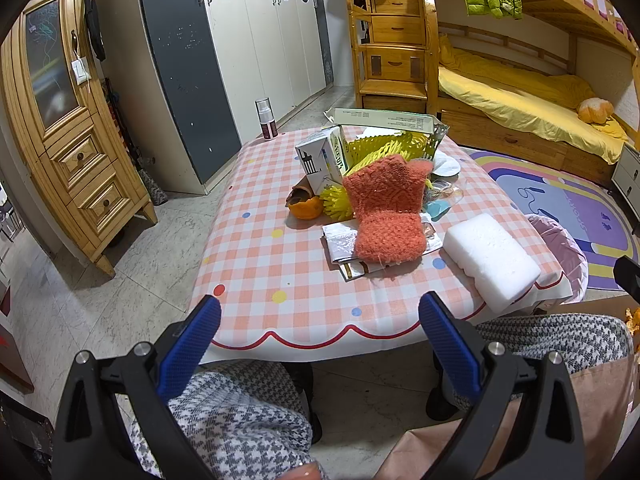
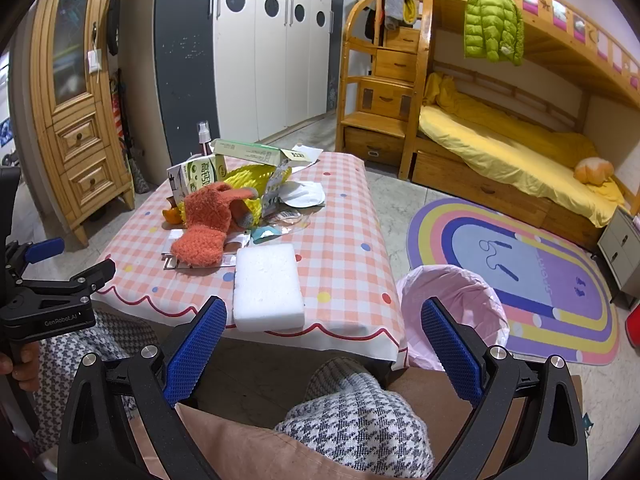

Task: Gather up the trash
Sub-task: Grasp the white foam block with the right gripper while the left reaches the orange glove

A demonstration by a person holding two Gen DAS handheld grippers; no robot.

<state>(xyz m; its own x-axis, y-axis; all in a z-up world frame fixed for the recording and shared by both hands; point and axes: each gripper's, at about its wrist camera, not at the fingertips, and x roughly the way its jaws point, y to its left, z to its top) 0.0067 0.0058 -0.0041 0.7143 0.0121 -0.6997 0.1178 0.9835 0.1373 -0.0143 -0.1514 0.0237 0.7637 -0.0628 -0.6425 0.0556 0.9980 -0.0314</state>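
A pile of trash lies on the checked table (image 1: pixel 256 264): an orange knit glove (image 1: pixel 386 208), a milk carton (image 1: pixel 320 160), yellow foam netting (image 1: pixel 384 146), an orange peel (image 1: pixel 305 207), wrappers (image 1: pixel 340 246) and a white foam block (image 1: pixel 491 258). The glove (image 2: pixel 206 220) and the foam block (image 2: pixel 267 286) also show in the right wrist view. A bin with a pink liner (image 2: pixel 454 304) stands on the floor right of the table. My left gripper (image 1: pixel 320 316) is open and empty at the table's near edge. My right gripper (image 2: pixel 322 320) is open and empty, just short of the foam block.
A spray bottle (image 1: pixel 266 118) stands at the table's far left corner. A long green-white box (image 1: pixel 384 118) lies behind the pile. The person's legs in houndstooth trousers (image 1: pixel 240 416) are under the table's near edge. A rainbow rug (image 2: pixel 532 276), bunk bed (image 2: pixel 512 140) and wooden cabinet (image 1: pixel 64 120) surround the table.
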